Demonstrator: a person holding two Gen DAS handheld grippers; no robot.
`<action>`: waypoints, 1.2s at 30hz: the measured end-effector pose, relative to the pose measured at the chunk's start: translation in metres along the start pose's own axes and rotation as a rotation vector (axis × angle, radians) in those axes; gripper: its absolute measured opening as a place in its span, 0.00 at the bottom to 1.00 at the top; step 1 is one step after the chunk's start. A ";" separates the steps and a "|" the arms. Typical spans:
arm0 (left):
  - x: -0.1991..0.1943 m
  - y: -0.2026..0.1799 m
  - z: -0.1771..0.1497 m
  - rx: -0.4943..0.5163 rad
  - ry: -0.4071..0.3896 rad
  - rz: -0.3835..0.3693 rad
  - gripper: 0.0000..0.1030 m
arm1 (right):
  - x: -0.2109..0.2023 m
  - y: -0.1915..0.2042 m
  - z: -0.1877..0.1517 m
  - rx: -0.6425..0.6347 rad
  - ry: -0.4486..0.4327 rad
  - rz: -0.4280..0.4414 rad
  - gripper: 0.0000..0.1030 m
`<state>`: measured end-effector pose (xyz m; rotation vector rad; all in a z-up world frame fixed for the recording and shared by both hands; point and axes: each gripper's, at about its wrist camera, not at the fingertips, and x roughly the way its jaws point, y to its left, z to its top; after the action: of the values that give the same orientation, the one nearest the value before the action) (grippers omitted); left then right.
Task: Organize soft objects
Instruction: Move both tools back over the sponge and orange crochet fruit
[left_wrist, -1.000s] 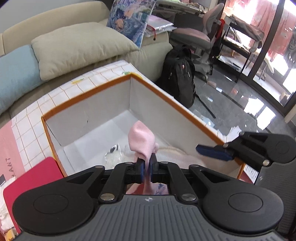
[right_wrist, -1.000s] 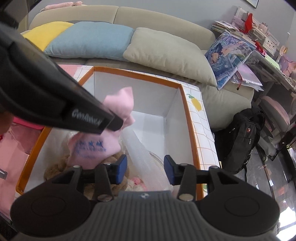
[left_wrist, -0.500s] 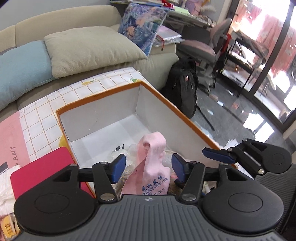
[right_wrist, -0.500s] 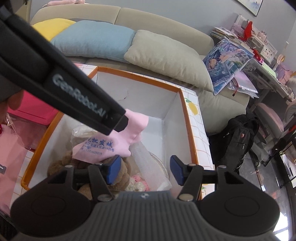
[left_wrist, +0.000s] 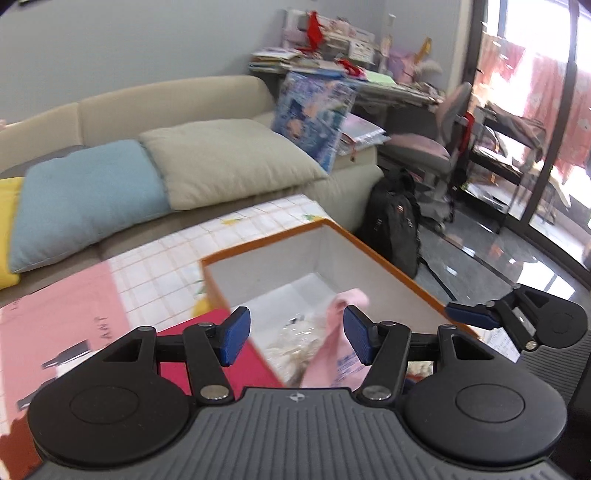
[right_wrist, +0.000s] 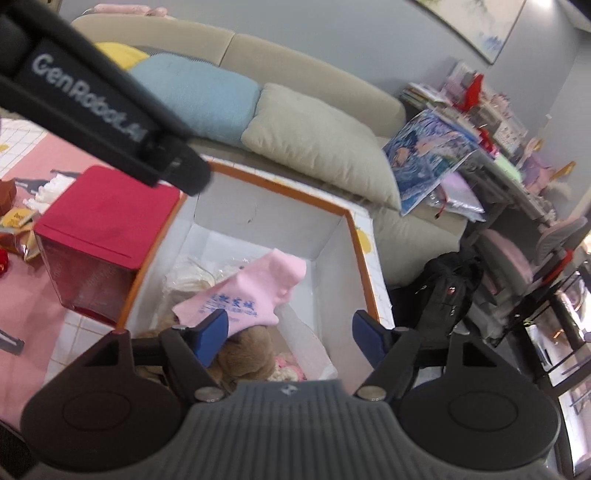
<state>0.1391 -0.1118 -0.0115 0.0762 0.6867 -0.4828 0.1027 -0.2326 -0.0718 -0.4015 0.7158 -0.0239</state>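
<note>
An orange-rimmed white box stands on the checked table. A pink cloth with blue print lies inside it on top of a brown plush toy and a clear plastic bag. My left gripper is open and empty, raised above the box's near left side; its body crosses the top left of the right wrist view. My right gripper is open and empty above the box's near end; it shows in the left wrist view.
A red box stands against the left side of the white box. Snack packets lie to its left. A sofa with blue and beige cushions is behind. A black backpack stands on the floor.
My left gripper opened, let the pink cloth drop into the box, then rose and pulled back left. The right gripper stayed open and backed off a little.
</note>
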 end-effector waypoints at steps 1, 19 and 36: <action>-0.006 0.004 -0.003 -0.013 -0.007 0.008 0.66 | -0.004 0.004 0.000 0.012 -0.007 -0.009 0.71; -0.082 0.094 -0.064 -0.177 0.005 0.176 0.66 | -0.040 0.093 0.006 0.043 -0.098 0.156 0.76; -0.110 0.163 -0.146 -0.348 0.119 0.265 0.65 | -0.042 0.172 0.019 -0.078 -0.108 0.408 0.76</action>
<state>0.0527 0.1097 -0.0699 -0.1314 0.8548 -0.1011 0.0633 -0.0603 -0.0958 -0.3224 0.6823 0.4086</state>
